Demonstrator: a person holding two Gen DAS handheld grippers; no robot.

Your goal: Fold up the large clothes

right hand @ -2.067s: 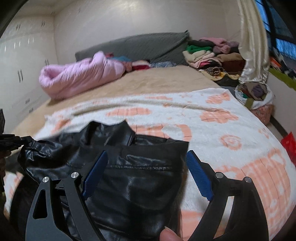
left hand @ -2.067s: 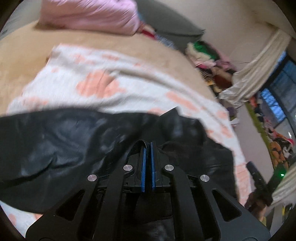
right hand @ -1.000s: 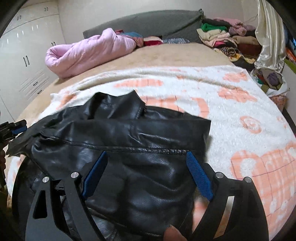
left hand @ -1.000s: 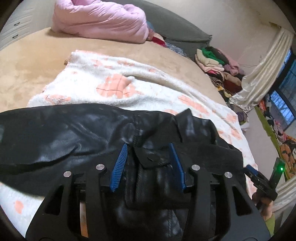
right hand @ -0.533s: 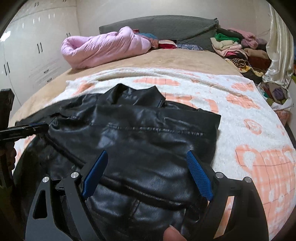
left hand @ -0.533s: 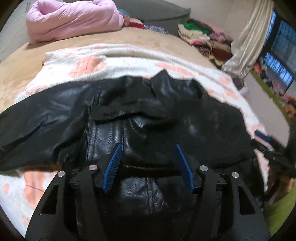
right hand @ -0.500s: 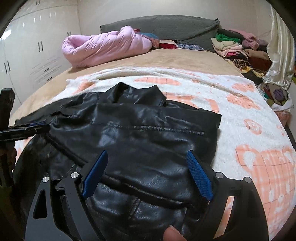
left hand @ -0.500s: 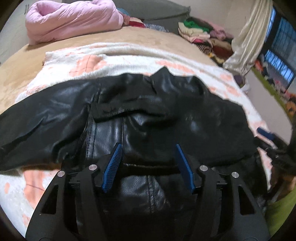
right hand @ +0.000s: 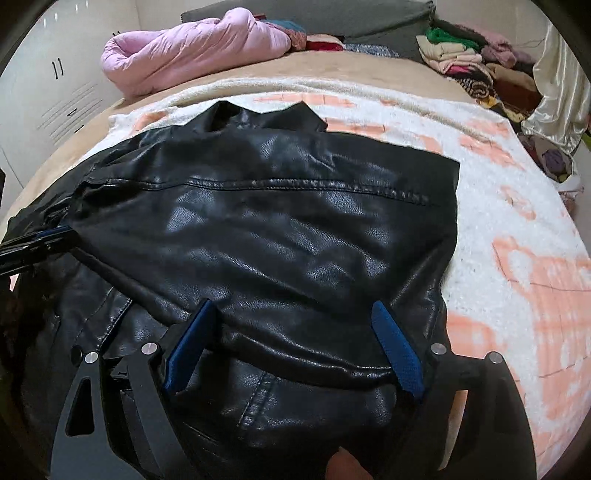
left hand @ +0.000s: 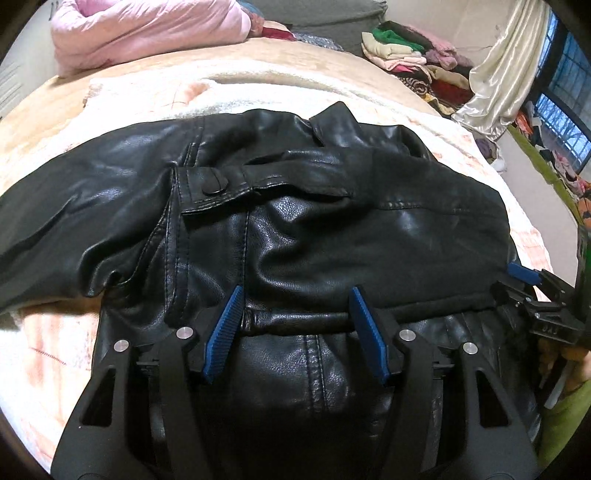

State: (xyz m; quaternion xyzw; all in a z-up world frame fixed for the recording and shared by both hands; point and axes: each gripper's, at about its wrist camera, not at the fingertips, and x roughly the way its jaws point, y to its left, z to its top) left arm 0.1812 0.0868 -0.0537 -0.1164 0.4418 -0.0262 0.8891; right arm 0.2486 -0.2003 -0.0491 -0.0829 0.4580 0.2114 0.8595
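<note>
A black leather jacket (left hand: 332, 221) lies spread on a white and orange blanket (left hand: 147, 92) on the bed. It also fills the right wrist view (right hand: 295, 229), collar at the far side. One sleeve stretches to the left in the left wrist view. My left gripper (left hand: 295, 295) is open, its blue pads on either side of a fold near the jacket's lower part. My right gripper (right hand: 291, 306) is open over the jacket's right half. The right gripper also shows at the right edge of the left wrist view (left hand: 532, 291).
A pink quilt (right hand: 192, 48) lies at the head of the bed by a grey headboard (right hand: 332, 14). Stacked clothes (right hand: 472, 62) and a cream curtain (left hand: 495, 81) are at the far right. White cupboards (right hand: 44, 92) stand left. The blanket (right hand: 517, 258) extends right.
The left gripper was shut on the jacket two seconds ago and has opened. Both grippers have come lower and closer over the jacket, which now lies flatter.
</note>
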